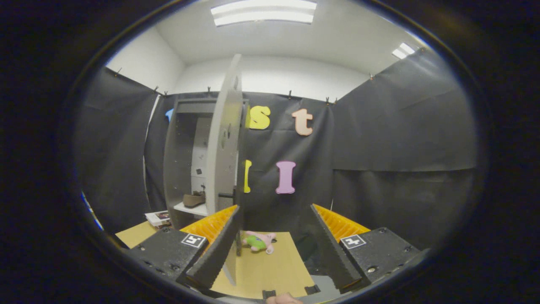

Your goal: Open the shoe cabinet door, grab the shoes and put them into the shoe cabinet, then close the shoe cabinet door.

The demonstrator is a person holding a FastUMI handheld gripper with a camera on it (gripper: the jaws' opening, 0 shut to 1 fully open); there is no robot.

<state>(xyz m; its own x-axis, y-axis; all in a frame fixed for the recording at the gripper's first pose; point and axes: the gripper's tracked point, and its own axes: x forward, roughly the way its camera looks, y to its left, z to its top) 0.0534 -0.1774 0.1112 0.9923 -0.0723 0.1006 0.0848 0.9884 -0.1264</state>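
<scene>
The grey shoe cabinet (171,169) stands against the booth's back wall, beyond my left finger. Its door (225,143) is swung wide and points edge-on toward me. The door's lower part runs down just inside my left finger (217,249), and a dark handle (225,195) shows on it. A brown shoe (194,199) lies on a white shelf (190,208) inside the cabinet. My gripper (275,207) is open, its fingers wide apart. Only the left finger is close to the door; the right finger (333,245) is well clear of it.
A pink and green plush toy (259,242) lies on the tan tabletop (274,270) between my fingers. A magazine (158,218) rests on the table left of the cabinet's foot. Black cloth walls close the booth on the left, back and right.
</scene>
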